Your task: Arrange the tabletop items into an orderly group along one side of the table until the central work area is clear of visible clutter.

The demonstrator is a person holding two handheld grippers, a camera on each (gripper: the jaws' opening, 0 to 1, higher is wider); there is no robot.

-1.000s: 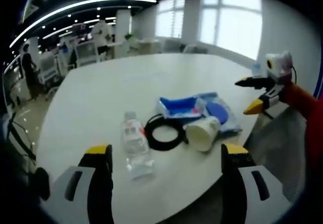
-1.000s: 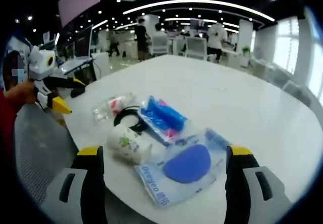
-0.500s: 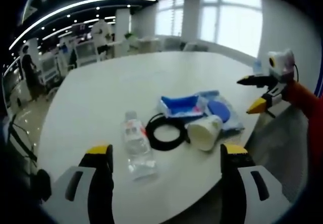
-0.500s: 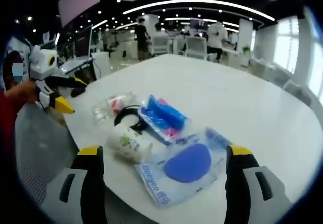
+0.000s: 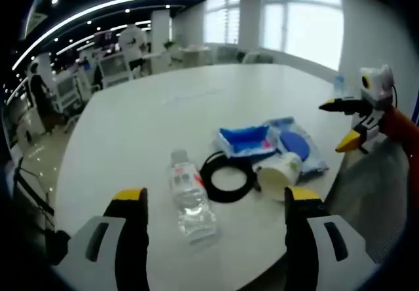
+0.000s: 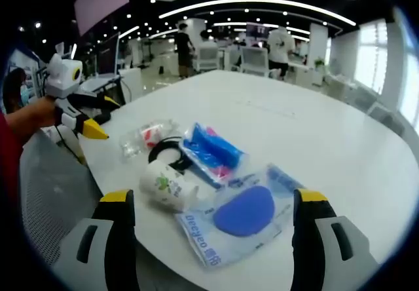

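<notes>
A clear plastic bottle (image 5: 190,198) (image 6: 143,137) lies on its side on the white table (image 5: 150,120) (image 6: 314,134). Beside it are a black cable coil (image 5: 228,177) (image 6: 163,154), a tipped paper cup (image 5: 279,175) (image 6: 168,186), a blue packet (image 5: 247,140) (image 6: 209,149) and a clear bag holding a blue disc (image 5: 298,145) (image 6: 242,212). My left gripper (image 5: 215,196) (image 6: 111,119) is open, held short of the bottle. My right gripper (image 6: 213,196) (image 5: 331,128) is open too, off the table's edge by the bag. Neither touches anything.
All the items cluster near the table's near edge. A grey mesh chair seat (image 6: 46,199) (image 5: 366,196) sits just off that edge. Office chairs and people (image 6: 185,45) stand far behind, and bright windows (image 5: 301,16) line the far wall.
The left gripper has risen and edged towards the table, so its view has shifted. The right gripper has hardly moved. The items lie where they were.
</notes>
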